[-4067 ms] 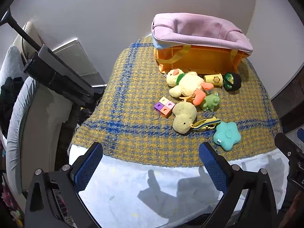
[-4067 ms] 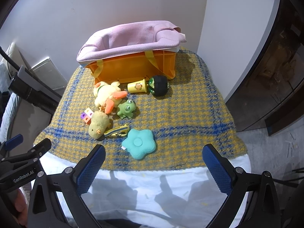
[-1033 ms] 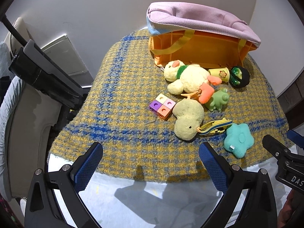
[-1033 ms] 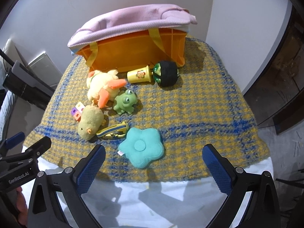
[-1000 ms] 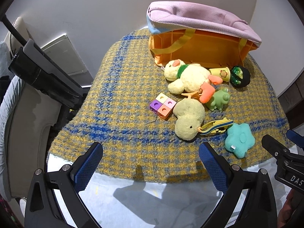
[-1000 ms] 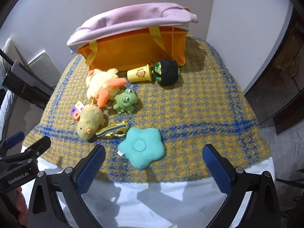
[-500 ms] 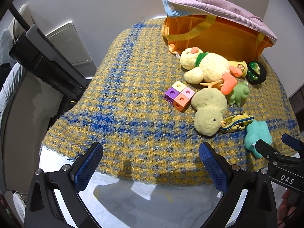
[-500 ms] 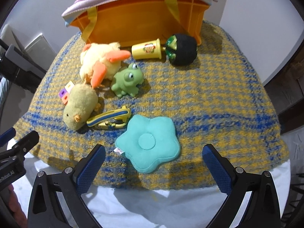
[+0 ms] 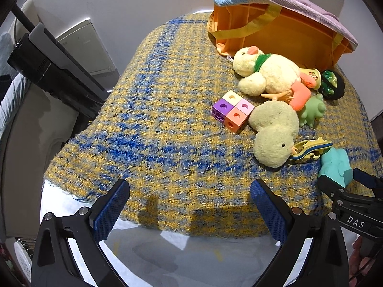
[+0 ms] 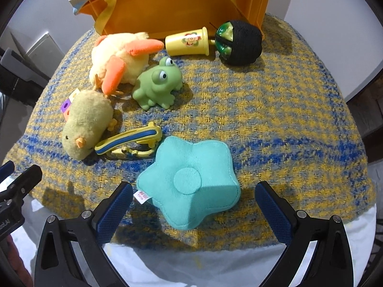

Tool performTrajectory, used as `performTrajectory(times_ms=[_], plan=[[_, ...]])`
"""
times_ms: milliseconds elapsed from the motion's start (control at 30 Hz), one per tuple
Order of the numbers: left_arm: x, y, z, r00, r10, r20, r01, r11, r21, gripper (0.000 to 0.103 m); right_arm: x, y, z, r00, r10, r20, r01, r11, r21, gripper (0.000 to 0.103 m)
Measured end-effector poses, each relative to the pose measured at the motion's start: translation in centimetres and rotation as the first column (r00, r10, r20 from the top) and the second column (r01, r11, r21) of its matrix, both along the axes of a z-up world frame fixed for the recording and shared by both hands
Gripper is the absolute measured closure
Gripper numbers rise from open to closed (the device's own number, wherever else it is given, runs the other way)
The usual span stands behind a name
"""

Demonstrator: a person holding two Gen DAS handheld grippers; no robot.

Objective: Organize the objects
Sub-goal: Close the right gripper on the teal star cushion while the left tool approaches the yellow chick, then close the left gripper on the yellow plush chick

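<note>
Toys lie on a yellow-and-blue woven cloth (image 9: 153,129) in front of an orange bin (image 10: 182,2) with a pink fabric rim. My right gripper (image 10: 194,205) is open, its fingers on either side of the near edge of a teal star cushion (image 10: 189,184). Behind it lie a yellow-blue clip (image 10: 129,141), a green frog (image 10: 155,83), a pale green chick plush (image 10: 86,124), a yellow duck plush (image 10: 119,57), a yellow cup (image 10: 186,40) and a black ball (image 10: 239,41). My left gripper (image 9: 189,205) is open over bare cloth, well short of the coloured cubes (image 9: 232,111).
White sheet shows under the cloth's near edge (image 10: 191,263). A black stand (image 9: 52,71) and a sofa edge lie left of the table. A white wall stands behind the bin, and dark furniture (image 10: 368,105) is at the right. Bare cloth spreads right of the cushion.
Both grippers have moved forward and lower toward the table. The teal star cushion now sits between my right fingers. The toys have not moved.
</note>
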State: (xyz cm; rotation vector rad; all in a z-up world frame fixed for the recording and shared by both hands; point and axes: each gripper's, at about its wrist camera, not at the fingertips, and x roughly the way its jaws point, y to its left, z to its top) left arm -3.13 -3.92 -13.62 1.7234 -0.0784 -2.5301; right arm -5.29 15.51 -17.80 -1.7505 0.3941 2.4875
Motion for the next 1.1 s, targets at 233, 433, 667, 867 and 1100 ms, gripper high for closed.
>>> performTrajectory(times_ms=[233, 433, 667, 867, 1100], plan=[[0.0, 0.4, 0.0, 1.0, -0.011, 0.002, 0.011, 1.0, -0.017, 0.0, 0.0, 0.1, -0.2, 1.0, 0.003, -0.001, -0.003, 0.999, -0.033, 0.021], [-0.1, 0.8, 0.2, 1.0, -0.017, -0.002, 0.017, 1.0, -0.003, 0.0, 0.6, 0.5, 1.0, 0.999, -0.012, -0.039, 0.01, 0.999, -0.036, 0.023], [-1.5, 3.7, 0.4, 0.998, -0.056, -0.016, 0.057, 0.998, 0.037, 0.0, 2.0, 2.4, 3.0, 0.994, -0.055, -0.094, 0.054, 0.998, -0.012, 0.024], [-3.2, 8.0, 0.6, 0.992, -0.113, -0.05, 0.116, 0.991, 0.06, 0.0, 2.9, 4.7, 4.0, 0.989, -0.11, -0.103, 0.109, 0.994, -0.013, 0.024], [-4.8, 9.5, 0.1, 0.99, -0.129, -0.062, 0.133, 0.989, 0.063, 0.002, 3.0, 5.8, 4.4, 0.984, -0.151, -0.099, 0.15, 0.989, -0.016, 0.024]])
